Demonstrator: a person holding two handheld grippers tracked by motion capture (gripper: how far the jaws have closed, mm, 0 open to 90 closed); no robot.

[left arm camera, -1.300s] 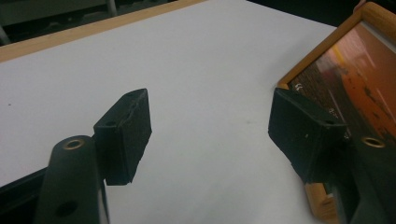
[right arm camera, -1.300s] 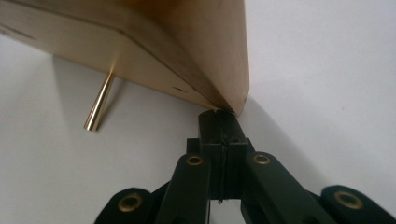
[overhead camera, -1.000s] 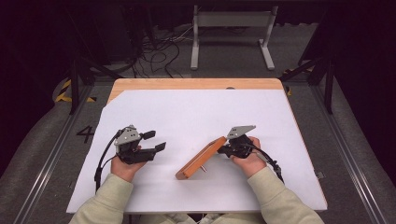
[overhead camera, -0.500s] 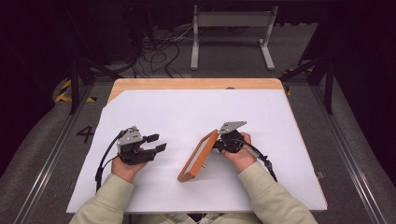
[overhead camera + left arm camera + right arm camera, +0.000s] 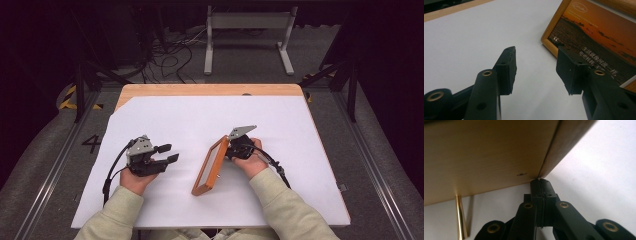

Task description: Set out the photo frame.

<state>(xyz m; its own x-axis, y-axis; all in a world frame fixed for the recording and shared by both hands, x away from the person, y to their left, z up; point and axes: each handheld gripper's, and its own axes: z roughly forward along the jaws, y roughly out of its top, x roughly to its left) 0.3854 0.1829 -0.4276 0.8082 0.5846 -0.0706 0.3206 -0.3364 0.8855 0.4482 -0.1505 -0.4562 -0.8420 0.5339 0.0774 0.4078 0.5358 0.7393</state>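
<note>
Two hands in play, and the picture frame (image 5: 211,165), propped on edge by the right gripper's (image 5: 234,150) pressed-together fingers, ran front-to-back just right of the left gripper's (image 5: 170,153) closing, empty fingers.

a wooden table (image 5: 210,90) stands in a dim room, its pale top almost wholly covered by a white sheet (image 5: 190,120) that leaves a strip of wood bare along the far edge and at the far left corner. the floor (image 5: 45,145) is grey carpet, with metal rails (image 5: 55,170) running along both sides of the table. a dark "4" (image 5: 92,143) is marked on the floor at the left, near a patch of yellow and black tape (image 5: 67,97). beyond the table a white metal stand (image 5: 248,22) rests on two feet, and black cables (image 5: 167,55) lie tangled on the floor. the surroundings fall into darkness.
</note>
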